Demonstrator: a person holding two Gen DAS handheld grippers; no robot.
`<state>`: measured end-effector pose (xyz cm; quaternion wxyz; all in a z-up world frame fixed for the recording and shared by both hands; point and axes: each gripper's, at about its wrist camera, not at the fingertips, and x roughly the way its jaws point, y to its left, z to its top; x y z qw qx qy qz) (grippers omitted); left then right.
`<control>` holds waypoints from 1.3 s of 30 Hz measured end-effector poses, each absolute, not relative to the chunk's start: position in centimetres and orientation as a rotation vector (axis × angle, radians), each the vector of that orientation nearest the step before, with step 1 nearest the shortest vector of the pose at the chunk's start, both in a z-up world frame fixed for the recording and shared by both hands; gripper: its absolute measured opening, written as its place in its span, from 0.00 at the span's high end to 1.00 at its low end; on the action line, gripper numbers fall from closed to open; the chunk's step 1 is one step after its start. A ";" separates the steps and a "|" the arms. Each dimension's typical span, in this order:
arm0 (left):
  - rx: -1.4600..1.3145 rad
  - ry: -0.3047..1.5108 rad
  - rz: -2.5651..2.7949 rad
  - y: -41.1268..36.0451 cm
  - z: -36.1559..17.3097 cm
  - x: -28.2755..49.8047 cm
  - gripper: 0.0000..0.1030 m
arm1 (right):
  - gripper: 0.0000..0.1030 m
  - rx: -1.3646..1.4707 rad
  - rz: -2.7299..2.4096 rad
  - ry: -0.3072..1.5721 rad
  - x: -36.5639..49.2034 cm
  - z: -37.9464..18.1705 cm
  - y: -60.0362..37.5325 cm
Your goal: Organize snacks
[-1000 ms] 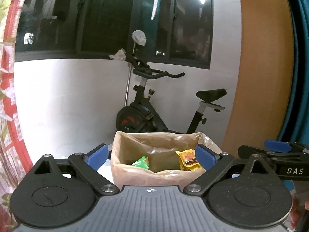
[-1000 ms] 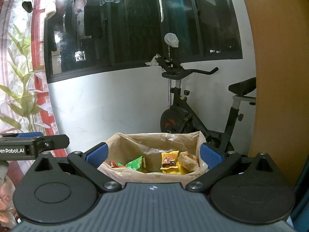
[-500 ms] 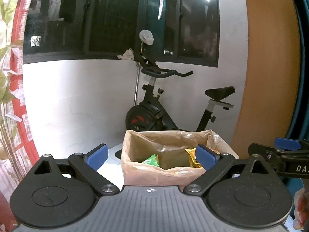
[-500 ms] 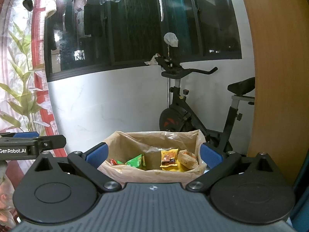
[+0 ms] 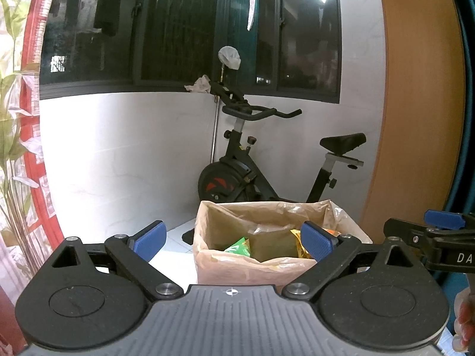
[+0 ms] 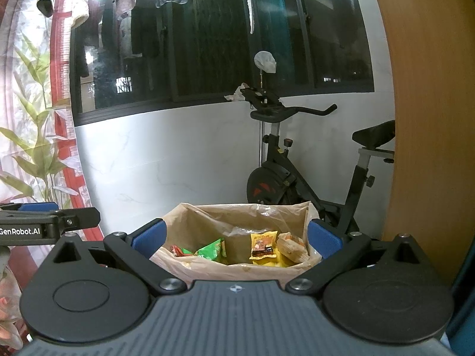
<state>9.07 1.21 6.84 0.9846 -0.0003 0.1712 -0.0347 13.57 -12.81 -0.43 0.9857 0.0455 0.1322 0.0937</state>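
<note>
Left tongs (image 5: 233, 241): we found them wide apart, empty | Right tongs (image 6: 237, 235): likewise spread, empty | Snacks (image 6: 237, 249): inside lined box (image 6: 237, 270), lower centre of frame | Progress: we judged sorting nearly complete; none seen outside.

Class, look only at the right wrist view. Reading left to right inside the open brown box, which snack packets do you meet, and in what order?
Inside the brown box: red packet → green packet → yellow packet → pale wrapped snack.
</note>
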 end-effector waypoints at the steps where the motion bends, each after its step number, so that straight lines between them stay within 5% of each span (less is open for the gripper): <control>1: 0.000 0.344 -0.069 1.2 6.9 9.0 0.05 | 0.00 0.091 0.188 0.266 13.6 -0.4 -12.8; 39: -0.008 0.353 -0.056 1.4 6.8 9.0 0.05 | 0.00 0.093 0.186 0.269 13.7 -0.4 -12.9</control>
